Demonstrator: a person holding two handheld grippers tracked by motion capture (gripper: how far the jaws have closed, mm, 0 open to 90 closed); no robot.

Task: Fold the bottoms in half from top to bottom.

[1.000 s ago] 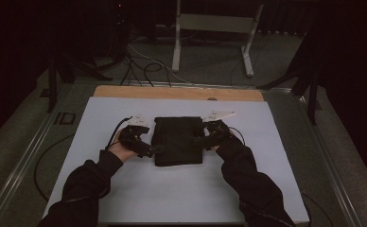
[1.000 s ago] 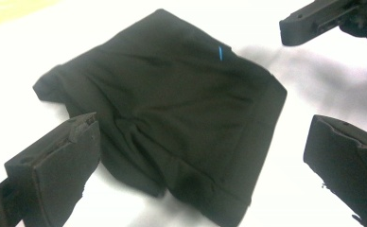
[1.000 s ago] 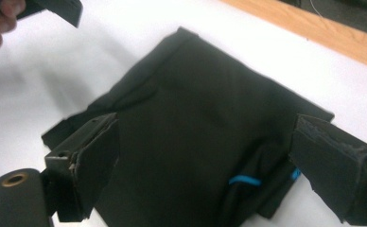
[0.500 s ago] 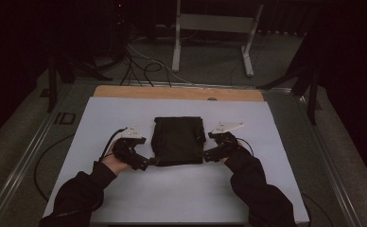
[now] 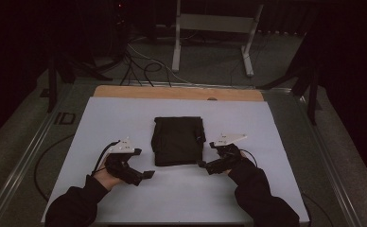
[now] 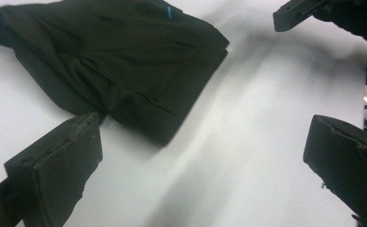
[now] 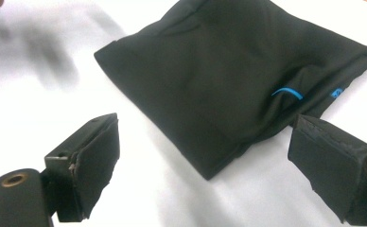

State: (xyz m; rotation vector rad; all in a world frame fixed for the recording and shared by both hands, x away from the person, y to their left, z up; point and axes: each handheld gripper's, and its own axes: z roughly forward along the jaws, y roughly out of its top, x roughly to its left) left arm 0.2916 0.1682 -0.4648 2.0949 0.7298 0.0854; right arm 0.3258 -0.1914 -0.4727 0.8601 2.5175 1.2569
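While both jaws are held apart, the folded black cloth (image 5: 178, 140) is flanked by the left gripper (image 5: 146, 175) and the nearer right gripper (image 5: 203, 164).

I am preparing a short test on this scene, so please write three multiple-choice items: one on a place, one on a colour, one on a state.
1. Where does the folded cloth lie on the white table?
A. between the two grippers, a little beyond them
B. at the table's far left corner
C. under the left forearm

2. What colour are the small marks on the cloth?
A. red
B. blue
C. yellow

3. How do the left gripper and the right gripper stand?
A. both shut on the cloth
B. one shut, one open
C. both open, holding nothing

Answers: 1 A, the high view shows the cloth in the middle with a gripper on each side. 2 B, the right gripper view shows blue marks near an edge. 3 C, in each gripper view the jaws stand wide apart over bare table.
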